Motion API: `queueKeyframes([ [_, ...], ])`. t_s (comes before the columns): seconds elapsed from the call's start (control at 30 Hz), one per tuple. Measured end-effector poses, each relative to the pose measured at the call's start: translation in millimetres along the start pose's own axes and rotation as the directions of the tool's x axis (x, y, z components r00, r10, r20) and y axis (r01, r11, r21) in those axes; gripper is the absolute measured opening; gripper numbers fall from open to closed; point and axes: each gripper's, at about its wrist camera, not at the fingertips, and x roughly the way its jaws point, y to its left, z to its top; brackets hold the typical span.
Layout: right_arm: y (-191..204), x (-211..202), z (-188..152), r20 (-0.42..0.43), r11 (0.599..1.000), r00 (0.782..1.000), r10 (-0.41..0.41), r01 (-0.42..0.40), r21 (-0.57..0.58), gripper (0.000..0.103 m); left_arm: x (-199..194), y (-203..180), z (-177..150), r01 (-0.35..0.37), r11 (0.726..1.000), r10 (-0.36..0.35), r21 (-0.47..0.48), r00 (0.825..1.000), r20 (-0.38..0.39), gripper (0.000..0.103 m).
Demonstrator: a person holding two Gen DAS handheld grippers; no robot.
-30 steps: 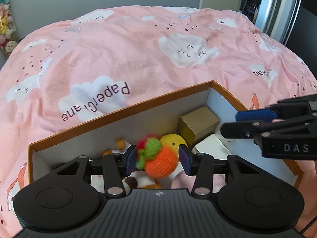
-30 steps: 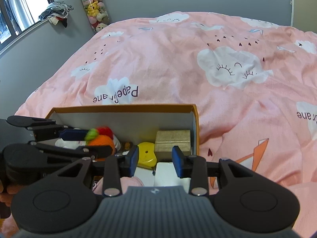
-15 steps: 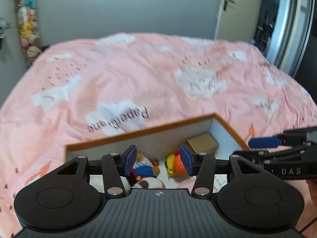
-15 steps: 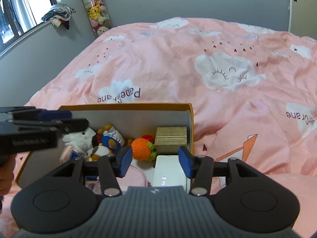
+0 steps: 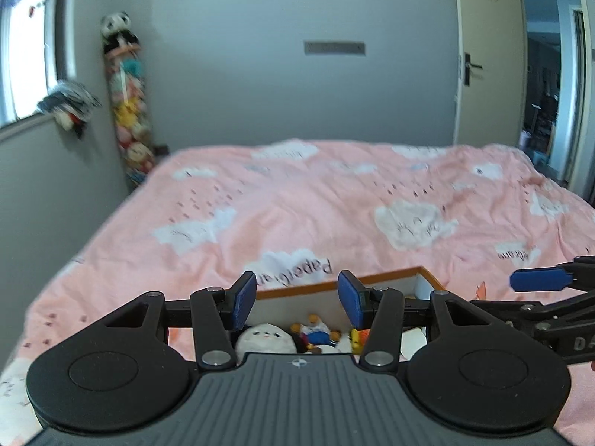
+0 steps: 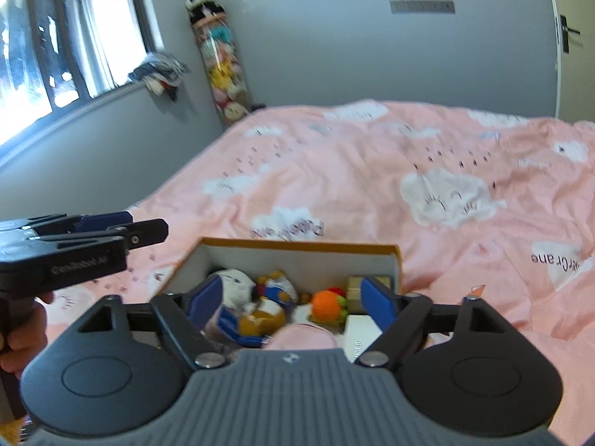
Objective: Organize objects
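Right wrist view: an open cardboard box (image 6: 297,247), orange along its rim and white inside, sits on a bed covered by a pink duvet (image 6: 372,171) printed with white clouds. The box is packed with small things. A white plush toy (image 6: 234,284) lies at its left, a plush duck in blue and white (image 6: 277,290) beside it, and an orange crocheted fruit with a green and red top (image 6: 327,304) toward the right. A tan carton (image 6: 355,290) stands in the far right corner, with a flat white box (image 6: 362,336) in front of it and a pink pouch (image 6: 303,336) at the near edge.

The right gripper (image 6: 293,299) hangs over the near side of the box, above the toys. Its blue-padded jaws are spreading apart and clasp nothing.

The left gripper (image 6: 147,226) floats to the left of the box, above the duvet and clear of the box's rim, with a hand (image 6: 22,334) around its grip. In the left wrist view, its jaws (image 5: 297,299) stand apart with nothing between them, and the box's far wall and the toys show below them.

A grey wall, a window and a tall hanging column of plush toys (image 6: 219,55) stand beyond the bed.
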Motion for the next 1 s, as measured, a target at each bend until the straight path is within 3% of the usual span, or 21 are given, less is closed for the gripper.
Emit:
queueKeyframes([
  [0.3, 38.9, -61.3, -14.5, 0.149, 0.998, 0.988, -0.037, 0.044, -0.048, 0.102, -53.4, -2.4, -14.0, -0.034, 0.999, 0.035, -0.012, 0.996, 0.077, 0.063],
  [0.5, 50.4, -83.7, -36.3, 0.191, 0.996, 0.98, -0.054, 0.066, -0.054, 0.102, -69.0, -5.0, -36.5, -0.032, 0.999, 0.036, -0.04, 0.995, 0.09, 0.064],
  [1.0, 46.5, -50.7, -80.8, 0.181, 0.989, 0.975, -0.128, 0.138, -0.044, 0.102, -46.3, 4.5, -88.2, -0.037, 0.994, 0.038, -0.104, 0.999, 0.008, 0.064],
])
